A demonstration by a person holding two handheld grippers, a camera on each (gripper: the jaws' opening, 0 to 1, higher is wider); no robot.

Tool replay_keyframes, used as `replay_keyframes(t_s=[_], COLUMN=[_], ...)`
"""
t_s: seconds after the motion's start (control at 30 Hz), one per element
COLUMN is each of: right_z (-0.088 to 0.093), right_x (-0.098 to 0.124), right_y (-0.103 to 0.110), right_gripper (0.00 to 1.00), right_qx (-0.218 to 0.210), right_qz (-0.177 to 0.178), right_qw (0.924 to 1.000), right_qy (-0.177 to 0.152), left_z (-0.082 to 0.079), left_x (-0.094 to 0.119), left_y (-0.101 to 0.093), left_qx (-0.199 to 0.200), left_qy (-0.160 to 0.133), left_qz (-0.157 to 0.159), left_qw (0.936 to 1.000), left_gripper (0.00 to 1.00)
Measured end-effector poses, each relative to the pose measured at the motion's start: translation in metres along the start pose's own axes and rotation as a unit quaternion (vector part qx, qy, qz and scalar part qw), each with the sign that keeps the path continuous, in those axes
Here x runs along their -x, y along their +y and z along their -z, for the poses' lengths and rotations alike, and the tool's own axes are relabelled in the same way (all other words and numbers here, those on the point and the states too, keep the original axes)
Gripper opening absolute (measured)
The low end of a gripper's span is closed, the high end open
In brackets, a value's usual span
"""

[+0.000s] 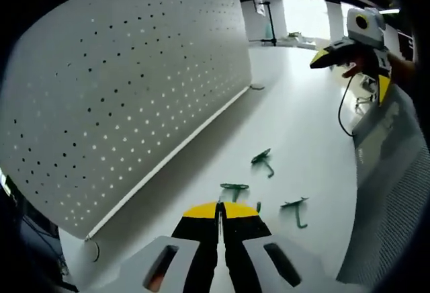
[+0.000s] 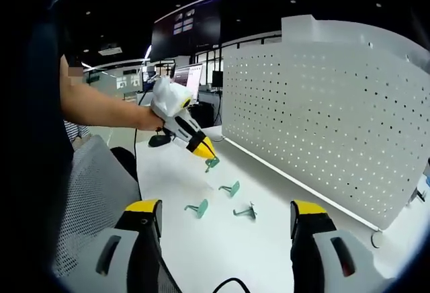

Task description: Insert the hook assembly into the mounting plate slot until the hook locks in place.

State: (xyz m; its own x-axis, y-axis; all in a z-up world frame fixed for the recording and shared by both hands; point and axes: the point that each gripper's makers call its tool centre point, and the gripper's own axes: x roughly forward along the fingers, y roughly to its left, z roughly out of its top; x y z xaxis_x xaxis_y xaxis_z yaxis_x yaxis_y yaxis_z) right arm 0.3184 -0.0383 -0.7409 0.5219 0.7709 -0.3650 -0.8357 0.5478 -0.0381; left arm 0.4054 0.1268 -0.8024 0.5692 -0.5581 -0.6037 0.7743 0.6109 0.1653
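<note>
The white pegboard mounting plate [image 1: 134, 85] [image 2: 322, 118] stands upright on the white table [image 1: 302, 125] [image 2: 175, 172]. My left gripper [image 1: 219, 207] [image 2: 207, 150] is shut, and a green hook [image 1: 234, 187] [image 2: 212, 164] sits right at its yellow tips, above the table and apart from the pegboard. Three more green hooks lie loose on the table [image 2: 230, 188] [image 2: 199, 208] [image 2: 245, 211]; two of them appear in the left gripper view [image 1: 263, 160] [image 1: 295, 209]. My right gripper [image 2: 226, 207] [image 1: 353, 71] is open and empty, held well back from the hooks.
A grey mesh chair [image 1: 396, 192] [image 2: 87, 192] stands at the table's near edge. A black cable [image 1: 341, 108] hangs from the right gripper. A person's arm [image 2: 101, 108] holds the left gripper. Desks and monitors [image 2: 185, 31] fill the background.
</note>
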Motion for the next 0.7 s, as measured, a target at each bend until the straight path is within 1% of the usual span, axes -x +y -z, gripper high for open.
replay_keyframes(t_s=[0.4, 0.7], right_z=[-0.009, -0.018], right_x=[0.000, -0.001], right_y=[0.004, 0.006], right_gripper=[0.75, 0.75], right_qx=[0.009, 0.016], right_qz=[-0.004, -0.007], right_qw=[0.9999, 0.9997], right_qy=[-0.006, -0.017], left_z=[-0.029, -0.046], left_x=[0.018, 0.029], left_y=[-0.006, -0.016], left_qx=[0.024, 0.028], left_qy=[-0.056, -0.084], left_qz=[0.004, 0.012], left_qw=[0.9981, 0.9960], left_gripper=[0.01, 0.01])
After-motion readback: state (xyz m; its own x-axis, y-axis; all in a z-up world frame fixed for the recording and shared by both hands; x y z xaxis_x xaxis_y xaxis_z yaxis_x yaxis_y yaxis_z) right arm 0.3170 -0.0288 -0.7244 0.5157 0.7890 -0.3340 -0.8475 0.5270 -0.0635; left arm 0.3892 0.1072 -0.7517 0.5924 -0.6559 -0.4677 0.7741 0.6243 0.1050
